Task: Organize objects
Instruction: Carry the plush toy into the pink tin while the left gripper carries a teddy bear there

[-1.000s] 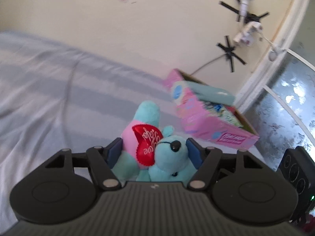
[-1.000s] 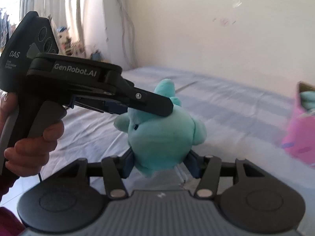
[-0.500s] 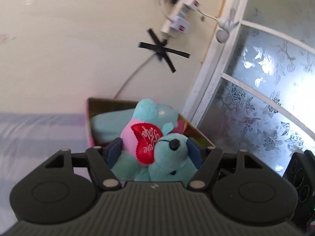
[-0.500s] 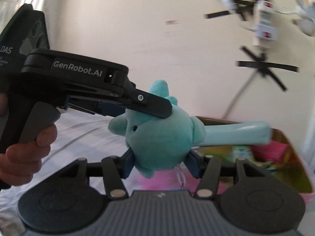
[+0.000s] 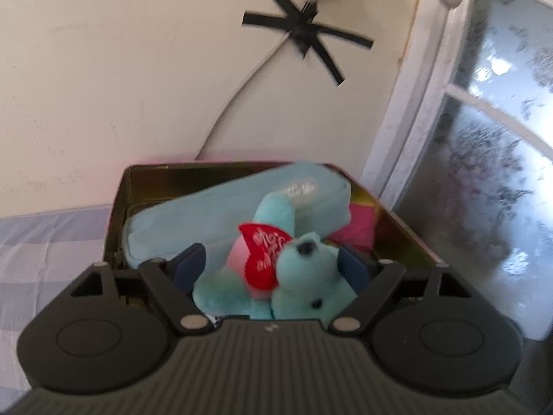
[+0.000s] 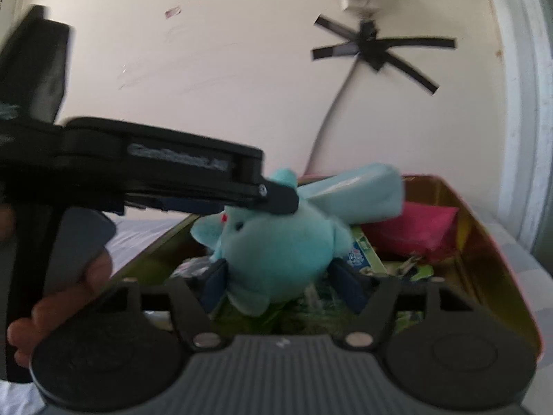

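Note:
Between the fingers of my left gripper (image 5: 271, 263) lies a teal teddy bear (image 5: 304, 283) with a red heart (image 5: 262, 256). Its jaws are opening, and a gap shows beside the left pad. My right gripper (image 6: 280, 276) is opening too, around a round teal plush (image 6: 276, 242) that its pads no longer squeeze. Both toys hang over an open tin box (image 5: 128, 186) with a gold inside (image 6: 484, 242). The left gripper (image 6: 273, 204) reaches in from the left, just above the round plush.
A light blue pouch (image 5: 242, 207), a pink packet (image 6: 414, 231) and small wrappers fill the box. Behind it is a cream wall with a taped cable (image 5: 304, 34). A frosted glass door (image 5: 484, 138) stands to the right, a striped bedsheet (image 5: 52, 242) to the left.
Both grippers have swung from above the bed to above the open box. Their jaws have spread, and the bear has sagged lower between the left fingers.

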The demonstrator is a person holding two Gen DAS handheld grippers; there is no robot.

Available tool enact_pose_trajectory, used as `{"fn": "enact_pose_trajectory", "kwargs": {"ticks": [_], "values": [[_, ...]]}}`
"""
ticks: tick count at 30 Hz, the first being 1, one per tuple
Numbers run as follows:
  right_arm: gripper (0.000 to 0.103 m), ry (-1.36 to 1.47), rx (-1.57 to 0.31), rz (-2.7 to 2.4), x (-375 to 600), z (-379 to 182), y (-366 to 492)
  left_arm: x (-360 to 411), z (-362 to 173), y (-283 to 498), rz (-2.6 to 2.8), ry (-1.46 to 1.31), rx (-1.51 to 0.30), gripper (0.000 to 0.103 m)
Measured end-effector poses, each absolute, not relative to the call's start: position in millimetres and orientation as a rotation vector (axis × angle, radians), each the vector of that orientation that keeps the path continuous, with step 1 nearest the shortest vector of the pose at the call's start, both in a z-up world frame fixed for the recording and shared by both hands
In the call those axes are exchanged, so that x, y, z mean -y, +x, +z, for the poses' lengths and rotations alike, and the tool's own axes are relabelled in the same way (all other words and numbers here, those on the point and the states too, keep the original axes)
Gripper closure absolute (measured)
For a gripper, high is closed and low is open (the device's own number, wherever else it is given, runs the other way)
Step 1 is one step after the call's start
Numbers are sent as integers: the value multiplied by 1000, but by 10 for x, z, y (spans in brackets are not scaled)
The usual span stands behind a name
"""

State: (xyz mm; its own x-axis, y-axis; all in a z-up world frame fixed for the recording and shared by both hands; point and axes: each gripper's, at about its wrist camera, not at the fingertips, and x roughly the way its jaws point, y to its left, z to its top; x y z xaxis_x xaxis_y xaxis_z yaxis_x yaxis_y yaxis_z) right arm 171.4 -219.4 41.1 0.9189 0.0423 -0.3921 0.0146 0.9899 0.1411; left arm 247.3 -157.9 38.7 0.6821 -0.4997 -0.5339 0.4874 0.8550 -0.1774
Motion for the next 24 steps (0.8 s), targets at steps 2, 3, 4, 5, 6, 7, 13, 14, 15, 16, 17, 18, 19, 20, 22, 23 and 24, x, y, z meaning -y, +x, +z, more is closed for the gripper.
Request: {"fn": "enact_pose_trajectory", "kwargs": {"ticks": [2, 3, 4, 5, 6, 7, 13, 14, 15, 16, 17, 18, 19, 20, 22, 23, 24], "values": [[23, 132, -366, -24, 2256, 429, 1636, 1615, 354, 2468, -528, -1, -604, 17], [20, 136, -353, -29, 2272, 446, 1588, 1610, 354, 2457, -516, 0, -601, 17], [20, 155, -344, -19, 2299, 462, 1545, 1588, 370, 2436, -513, -8, -601, 17], [20, 173, -337, -7, 2325, 480, 1509, 1559, 399, 2410, -515, -20, -599, 17], [19, 183, -331, -1, 2343, 497, 1484, 1522, 440, 2364, -512, -29, -592, 17], [19, 186, -325, -2, 2350, 515, 1453, 1500, 477, 2328, -502, -28, -583, 17], [18, 277, -300, -7, 2453, 608, 1258, 1408, 736, 1795, -406, 47, -507, 16], [18, 296, -298, -14, 2467, 612, 1215, 1384, 758, 1706, -391, 52, -507, 16], [18, 315, -297, -21, 2477, 613, 1164, 1368, 775, 1630, -378, 55, -509, 16], [18, 335, -296, -28, 2485, 612, 1103, 1351, 779, 1554, -366, 59, -509, 16], [18, 358, -294, -34, 2492, 609, 1036, 1334, 781, 1475, -356, 64, -509, 16], [18, 383, -292, -41, 2498, 604, 960, 1321, 779, 1405, -344, 70, -509, 16], [17, 404, -291, -45, 2512, 605, 911, 1324, 772, 1375, -333, 77, -512, 16], [17, 430, -288, -48, 2521, 605, 844, 1308, 756, 1338, -327, 82, -515, 16], [17, 471, -280, -55, 2520, 612, 715, 1245, 715, 1218, -319, 90, -523, 16], [17, 485, -277, -57, 2515, 620, 658, 1220, 700, 1159, -315, 95, -525, 16], [16, 495, -274, -59, 2498, 629, 592, 1203, 685, 1107, -310, 102, -527, 16]]}}
